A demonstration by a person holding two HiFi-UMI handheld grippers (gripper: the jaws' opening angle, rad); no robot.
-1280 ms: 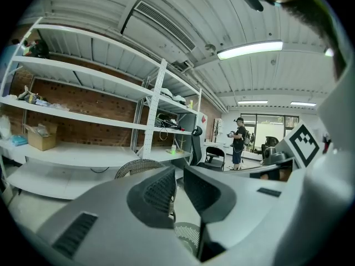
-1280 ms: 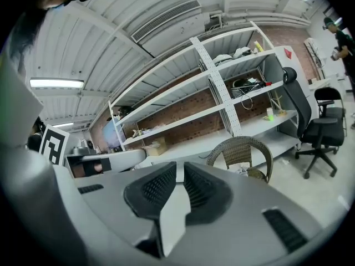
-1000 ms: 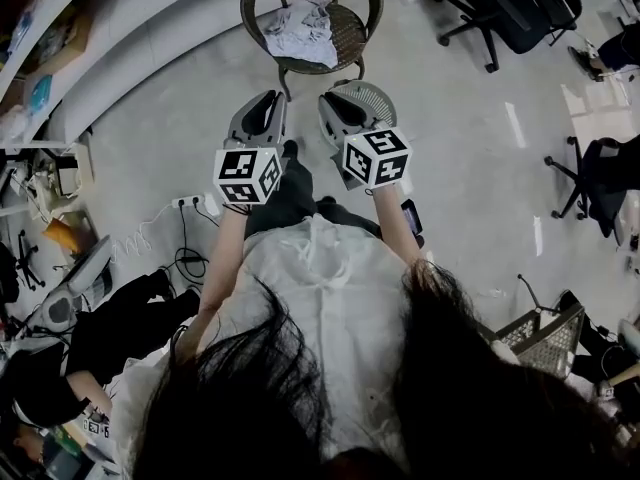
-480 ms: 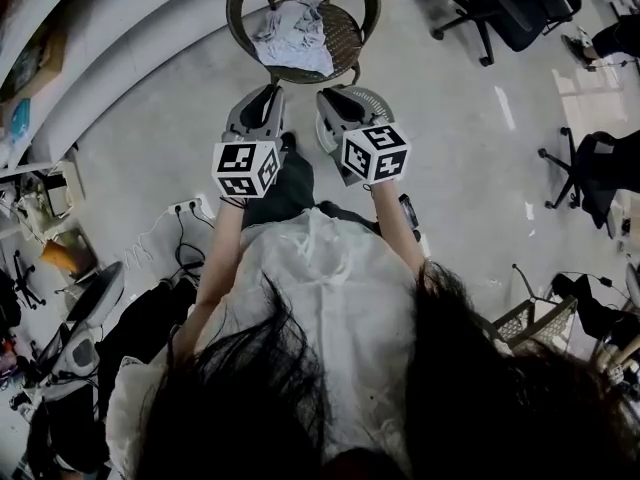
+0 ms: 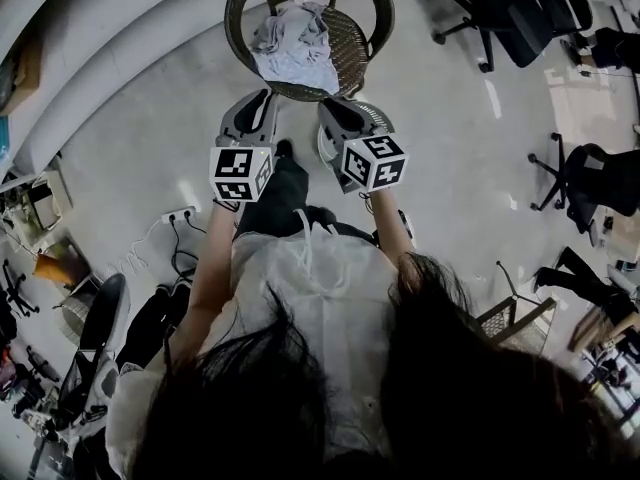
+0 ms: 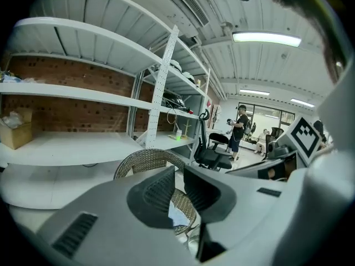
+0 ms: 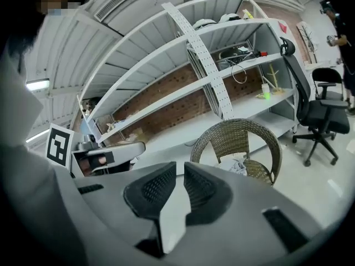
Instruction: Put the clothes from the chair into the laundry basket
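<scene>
A round wicker chair [image 5: 352, 40] stands at the top of the head view with a heap of pale clothes [image 5: 293, 48] on its seat. My left gripper [image 5: 252, 108] and right gripper [image 5: 340, 113] are held side by side just short of the chair's front rim, both shut and empty. In the left gripper view the chair [image 6: 145, 159] rises behind the closed left gripper [image 6: 177, 173], and a bit of the clothes [image 6: 178, 216] shows below it. The right gripper view shows the right gripper [image 7: 180, 170] closed, with the chair [image 7: 238, 132] and clothes [image 7: 239, 167] ahead of it.
A lattice-walled basket [image 5: 515, 320] sits on the floor at the lower right, behind me. Office chairs [image 5: 510, 13] stand at the right, and white shelving [image 5: 90, 38] curves along the left. A power strip with cables [image 5: 175, 213] lies at the left. A round mesh object [image 5: 375, 118] lies under the right gripper.
The person has stepped toward the chair, which now sits closer and larger in the head view. Both grippers have moved forward and lower toward it and stay shut.
</scene>
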